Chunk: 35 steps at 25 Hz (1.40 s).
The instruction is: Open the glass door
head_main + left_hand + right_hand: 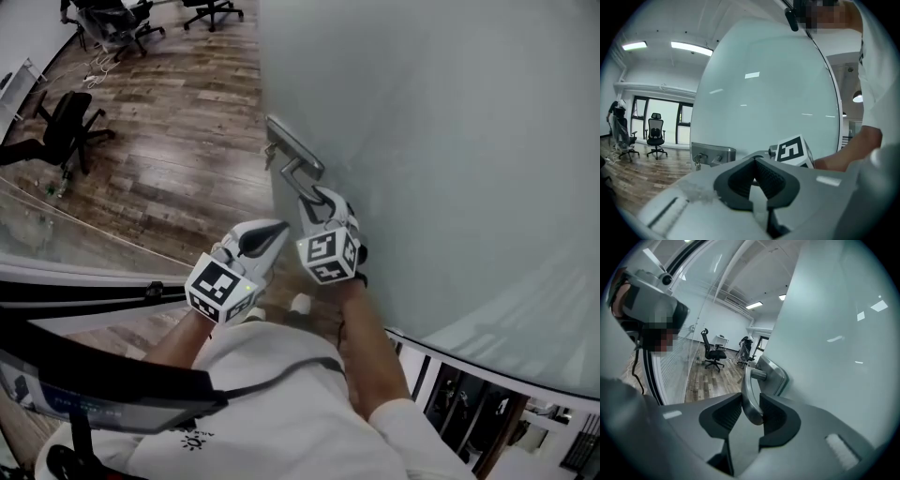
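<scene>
Handle: lever end clamped in right tongs; long axis runs back to glass door.
Left tongs: closed, empty, just beside handle.

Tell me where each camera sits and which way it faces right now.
Head view: on the person's head, looking steeply down at the glass door; shows both arms, left claw, right claw.
Left gripper view: rides the left claw, facing the door past its shut pads; shows the right arm.
Right gripper view: rides the right claw, facing along the handle it grips; shows the shirt.
Shared: all three show the handle.
</scene>
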{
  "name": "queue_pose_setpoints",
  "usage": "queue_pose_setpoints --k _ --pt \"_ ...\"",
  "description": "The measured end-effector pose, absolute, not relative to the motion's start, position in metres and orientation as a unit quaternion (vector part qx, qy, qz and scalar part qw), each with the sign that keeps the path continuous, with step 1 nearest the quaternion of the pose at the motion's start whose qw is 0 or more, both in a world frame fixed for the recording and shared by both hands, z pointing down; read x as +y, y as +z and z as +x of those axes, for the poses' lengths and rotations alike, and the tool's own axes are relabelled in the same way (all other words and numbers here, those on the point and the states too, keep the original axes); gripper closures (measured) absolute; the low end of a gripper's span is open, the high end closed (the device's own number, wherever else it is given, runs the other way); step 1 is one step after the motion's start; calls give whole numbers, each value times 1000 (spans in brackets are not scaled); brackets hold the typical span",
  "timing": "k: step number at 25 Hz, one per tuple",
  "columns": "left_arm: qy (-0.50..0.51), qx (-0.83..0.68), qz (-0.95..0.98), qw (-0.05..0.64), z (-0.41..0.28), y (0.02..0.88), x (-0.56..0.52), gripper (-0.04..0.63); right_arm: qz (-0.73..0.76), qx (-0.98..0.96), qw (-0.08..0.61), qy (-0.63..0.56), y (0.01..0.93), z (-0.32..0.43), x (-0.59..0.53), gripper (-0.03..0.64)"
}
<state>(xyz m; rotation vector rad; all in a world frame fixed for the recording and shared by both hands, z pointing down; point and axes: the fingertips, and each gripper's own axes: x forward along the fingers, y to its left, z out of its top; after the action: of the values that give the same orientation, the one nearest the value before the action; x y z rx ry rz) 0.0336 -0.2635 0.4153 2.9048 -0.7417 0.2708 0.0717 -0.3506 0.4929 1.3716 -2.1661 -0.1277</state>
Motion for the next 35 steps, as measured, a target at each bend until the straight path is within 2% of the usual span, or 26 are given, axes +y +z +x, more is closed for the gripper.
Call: queue_pose_setpoints --k 9,15,20,35 --pt "82 -290 951 76 86 422 -321 592 546 -790 275 -39 498 125 -400 494" --pt "86 -294 948 81 122 392 -355 592 558 -781 279 -23 469 167 -429 494" --pt "83 -281 953 75 122 418 -387 592 572 -772 277 -18 491 171 -445 495" --pt "72 -173 979 84 214 428 -496 592 614 -718 328 11 497 259 -501 494"
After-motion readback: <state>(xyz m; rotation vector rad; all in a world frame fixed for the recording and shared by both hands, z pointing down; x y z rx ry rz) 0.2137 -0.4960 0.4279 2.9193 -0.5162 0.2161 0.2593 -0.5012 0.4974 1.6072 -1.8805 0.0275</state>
